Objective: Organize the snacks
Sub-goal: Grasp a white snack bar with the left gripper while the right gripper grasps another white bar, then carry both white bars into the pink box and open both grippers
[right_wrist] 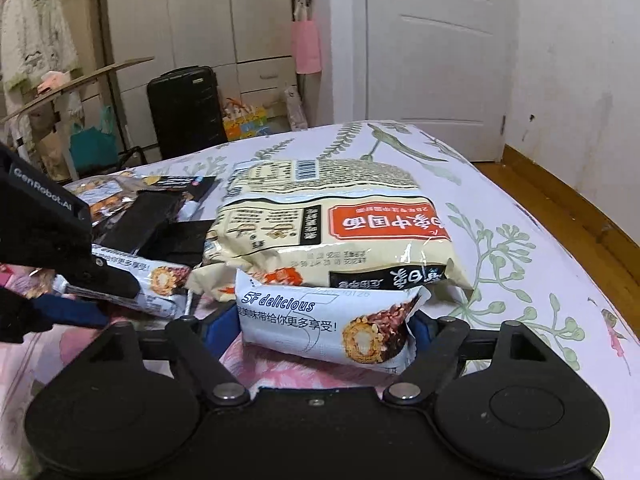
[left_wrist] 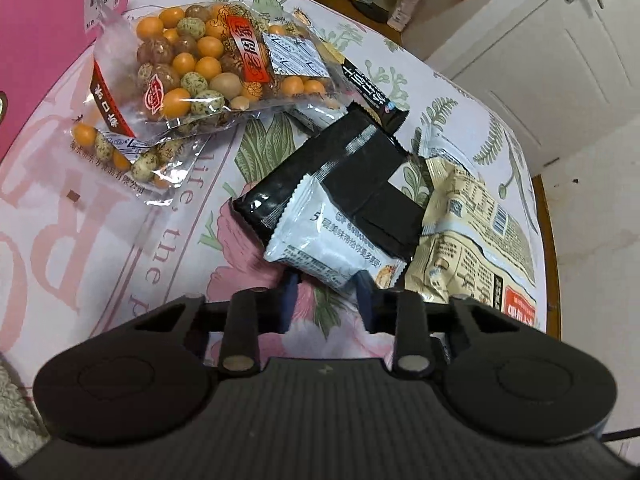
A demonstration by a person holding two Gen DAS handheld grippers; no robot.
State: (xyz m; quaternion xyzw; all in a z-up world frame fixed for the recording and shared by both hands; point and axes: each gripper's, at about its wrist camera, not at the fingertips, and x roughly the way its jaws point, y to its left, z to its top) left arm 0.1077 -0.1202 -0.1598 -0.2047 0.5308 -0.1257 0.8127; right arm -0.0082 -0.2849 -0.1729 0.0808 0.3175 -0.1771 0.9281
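On a floral bedspread [left_wrist: 192, 216] strewn with snacks, the left gripper [left_wrist: 326, 284] clamps its blue fingers [left_wrist: 290, 284] on the near end of a white wafer packet [left_wrist: 326, 246], which lies against a black packet [left_wrist: 340, 168]; beyond sit a clear bag of coated nuts [left_wrist: 192, 64] and a pink box [left_wrist: 48, 32]. Alongside, the right gripper [right_wrist: 320, 320] has its fingers part-open around a second white wafer packet [right_wrist: 320, 326], touching its ends, just before a cream noodle bag [right_wrist: 340, 232]
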